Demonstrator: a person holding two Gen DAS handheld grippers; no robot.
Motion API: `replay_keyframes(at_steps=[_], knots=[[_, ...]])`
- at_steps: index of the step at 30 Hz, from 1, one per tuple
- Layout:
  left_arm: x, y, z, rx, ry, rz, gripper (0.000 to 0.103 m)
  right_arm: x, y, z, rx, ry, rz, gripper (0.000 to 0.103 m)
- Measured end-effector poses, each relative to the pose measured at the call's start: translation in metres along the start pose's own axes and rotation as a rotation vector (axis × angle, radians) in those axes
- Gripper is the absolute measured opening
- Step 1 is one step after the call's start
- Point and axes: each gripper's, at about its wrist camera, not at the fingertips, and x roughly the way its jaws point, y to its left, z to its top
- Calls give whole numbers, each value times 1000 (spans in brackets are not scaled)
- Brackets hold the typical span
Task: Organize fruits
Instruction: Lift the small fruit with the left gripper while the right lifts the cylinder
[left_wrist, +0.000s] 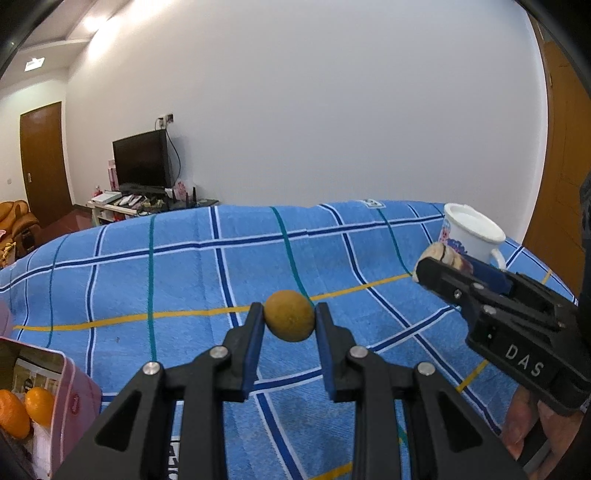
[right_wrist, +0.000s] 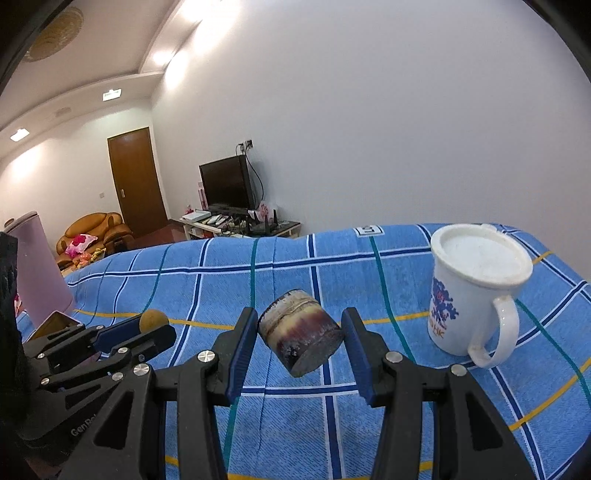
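Observation:
My left gripper (left_wrist: 289, 317) is shut on a small round brown-yellow fruit (left_wrist: 289, 315) and holds it above the blue checked cloth (left_wrist: 184, 280). The fruit also shows in the right wrist view (right_wrist: 153, 319), in the left gripper (right_wrist: 147, 328). My right gripper (right_wrist: 300, 332) is shut on a short brown and cream piece of sugarcane (right_wrist: 301, 332), tilted, held above the cloth (right_wrist: 295, 413). In the left wrist view the right gripper (left_wrist: 439, 264) is at the right with the cane piece (left_wrist: 441, 254) at its tips. A pink tin box (left_wrist: 55, 406) at lower left holds two oranges (left_wrist: 26, 408).
A white mug (right_wrist: 476, 291) with a lid and blue-red print stands on the cloth at the right, close to the right gripper; it also shows in the left wrist view (left_wrist: 471, 230). A pink container (right_wrist: 38, 273) stands at the left. A TV stand and door are far behind.

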Motion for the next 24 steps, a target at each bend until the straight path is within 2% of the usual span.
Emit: replay_keyframes(at_steps=[13, 24], knots=[[-21, 3, -5, 6, -75, 25, 29, -13, 9, -6, -28, -51, -8, 49], [-34, 7, -9, -4, -101, 38, 29, -20, 14, -9, -45, -75, -11, 49]])
